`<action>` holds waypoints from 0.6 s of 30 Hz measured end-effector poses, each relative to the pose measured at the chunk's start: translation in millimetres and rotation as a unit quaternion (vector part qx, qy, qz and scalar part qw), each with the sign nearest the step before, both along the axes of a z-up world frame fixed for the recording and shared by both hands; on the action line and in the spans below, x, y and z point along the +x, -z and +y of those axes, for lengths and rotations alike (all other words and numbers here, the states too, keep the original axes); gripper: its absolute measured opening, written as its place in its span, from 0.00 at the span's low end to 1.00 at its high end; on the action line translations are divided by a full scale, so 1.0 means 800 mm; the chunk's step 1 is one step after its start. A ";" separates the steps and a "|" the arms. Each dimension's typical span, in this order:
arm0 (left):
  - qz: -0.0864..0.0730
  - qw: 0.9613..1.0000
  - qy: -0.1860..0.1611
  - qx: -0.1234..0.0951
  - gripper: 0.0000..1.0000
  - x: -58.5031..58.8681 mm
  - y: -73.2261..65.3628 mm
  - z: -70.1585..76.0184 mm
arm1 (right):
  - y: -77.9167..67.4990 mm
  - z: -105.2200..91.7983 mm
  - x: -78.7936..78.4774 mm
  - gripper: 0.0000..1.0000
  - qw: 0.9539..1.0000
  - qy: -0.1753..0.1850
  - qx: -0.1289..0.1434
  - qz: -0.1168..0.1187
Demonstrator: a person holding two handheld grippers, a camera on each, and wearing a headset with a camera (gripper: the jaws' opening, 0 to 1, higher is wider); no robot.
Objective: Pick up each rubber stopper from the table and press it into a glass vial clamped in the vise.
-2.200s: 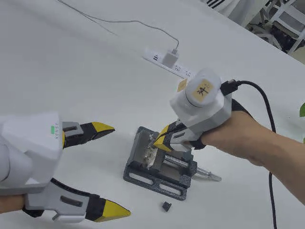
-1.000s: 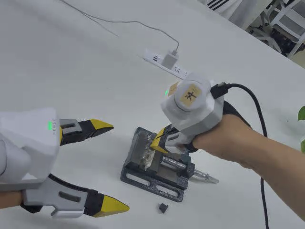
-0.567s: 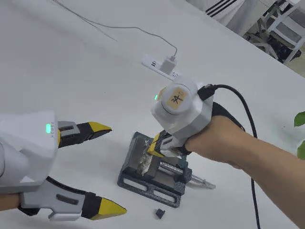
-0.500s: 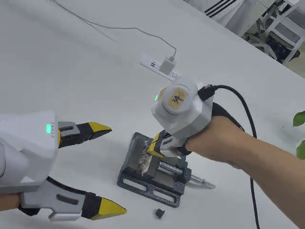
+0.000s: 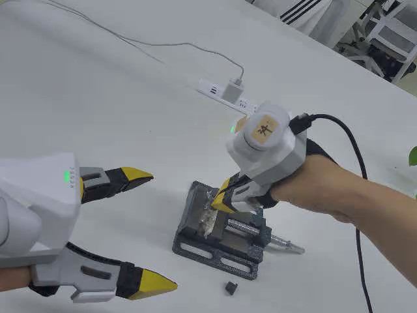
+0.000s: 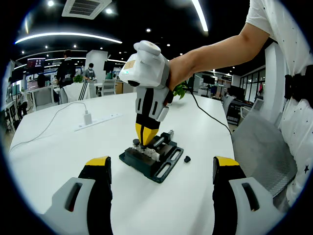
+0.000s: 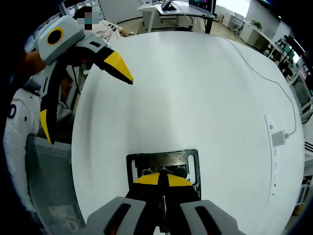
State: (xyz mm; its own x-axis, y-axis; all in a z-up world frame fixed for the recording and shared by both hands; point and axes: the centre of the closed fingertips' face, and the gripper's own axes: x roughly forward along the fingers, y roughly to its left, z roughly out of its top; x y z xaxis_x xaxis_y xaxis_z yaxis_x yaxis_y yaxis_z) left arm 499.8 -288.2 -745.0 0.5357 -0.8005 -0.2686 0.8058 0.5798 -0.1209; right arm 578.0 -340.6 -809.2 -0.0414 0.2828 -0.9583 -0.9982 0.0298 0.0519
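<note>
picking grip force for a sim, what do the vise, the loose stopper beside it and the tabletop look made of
Vise: looks like cast metal, a dark grey matte body with a bright bare screw.
Loose stopper: small and matte black, likely rubber, though too small to be sure.
Tabletop: smooth white with a faint sheen, probably laminate or painted board.

In the middle right of the head view, a round tan sticker (image 5: 264, 127) on top of the right gripper (image 5: 218, 202) bears one dark character, too blurred to read. At the left edge, tiny grey print (image 5: 76, 177) on the left gripper (image 5: 163, 229) is illegible.
</note>
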 end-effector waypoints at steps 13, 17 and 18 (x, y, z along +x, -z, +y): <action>-0.001 1.000 0.006 0.003 0.84 -0.004 -0.004 -0.005 | -0.002 0.002 0.000 0.00 0.999 0.006 0.031 -0.019; 0.000 1.000 0.008 0.004 0.84 -0.006 -0.005 -0.005 | -0.002 0.002 0.000 0.00 0.999 0.002 0.034 -0.021; 0.000 1.000 0.008 0.004 0.84 -0.006 -0.005 -0.006 | -0.002 0.003 0.000 0.00 0.999 -0.004 0.030 -0.020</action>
